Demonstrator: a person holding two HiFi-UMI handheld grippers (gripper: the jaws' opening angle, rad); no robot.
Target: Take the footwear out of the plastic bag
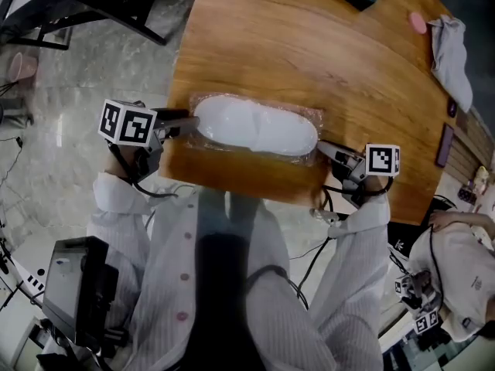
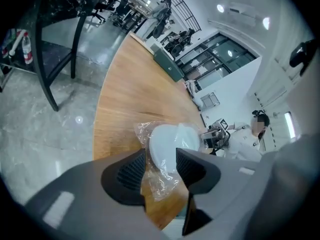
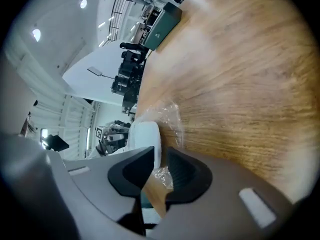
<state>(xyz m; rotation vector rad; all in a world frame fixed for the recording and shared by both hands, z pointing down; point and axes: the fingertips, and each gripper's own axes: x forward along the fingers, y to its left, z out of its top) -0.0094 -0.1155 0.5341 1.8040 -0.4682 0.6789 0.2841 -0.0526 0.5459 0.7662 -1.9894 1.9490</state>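
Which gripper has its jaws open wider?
The left gripper: its jaws gape wide by the bagged white slipper, while the right gripper leaves only a narrow gap.

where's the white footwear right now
In the head view the white footwear lies in its plastic bag at the near edge of the wooden table, between the left tongs and right tongs.
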